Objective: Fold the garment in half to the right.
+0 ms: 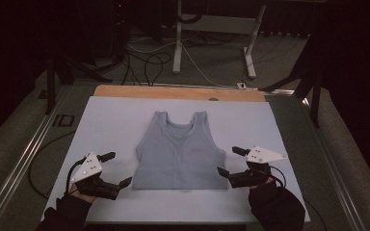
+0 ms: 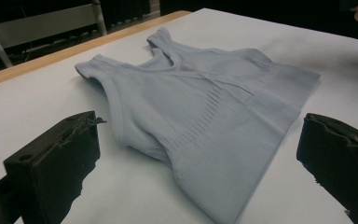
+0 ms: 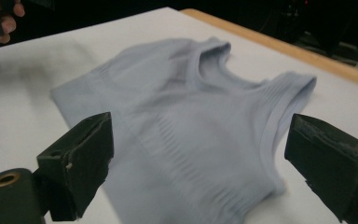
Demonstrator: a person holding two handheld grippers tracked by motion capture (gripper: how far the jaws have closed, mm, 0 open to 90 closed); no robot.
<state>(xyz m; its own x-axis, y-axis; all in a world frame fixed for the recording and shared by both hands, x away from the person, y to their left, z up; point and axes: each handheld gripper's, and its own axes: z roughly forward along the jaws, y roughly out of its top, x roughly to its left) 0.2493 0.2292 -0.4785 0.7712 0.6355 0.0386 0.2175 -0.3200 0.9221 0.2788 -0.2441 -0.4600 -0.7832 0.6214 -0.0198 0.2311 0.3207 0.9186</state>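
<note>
A pale blue sleeveless top [image 1: 180, 155] lies flat on the white sheet [image 1: 111, 120], straps toward the far edge, hem toward me. My left gripper [image 1: 117, 168] stands open just left of the hem's left corner, jaws apart and holding nothing. My right gripper [image 1: 231, 160] is open beside the top's right side, near the hem corner. In the left gripper view the top [image 2: 200, 116] lies ahead between the wide jaws. In the right gripper view the top [image 3: 186, 126] spreads between the two black jaws, armhole nearest the right jaw.
A wooden table edge [image 1: 178, 92] runs along the far side of the sheet. Metal rails [image 1: 24, 159] flank the table. Beyond it, cables [image 1: 147, 62] and a white frame's legs [image 1: 177, 43] stand on the floor. Bare sheet surrounds the top.
</note>
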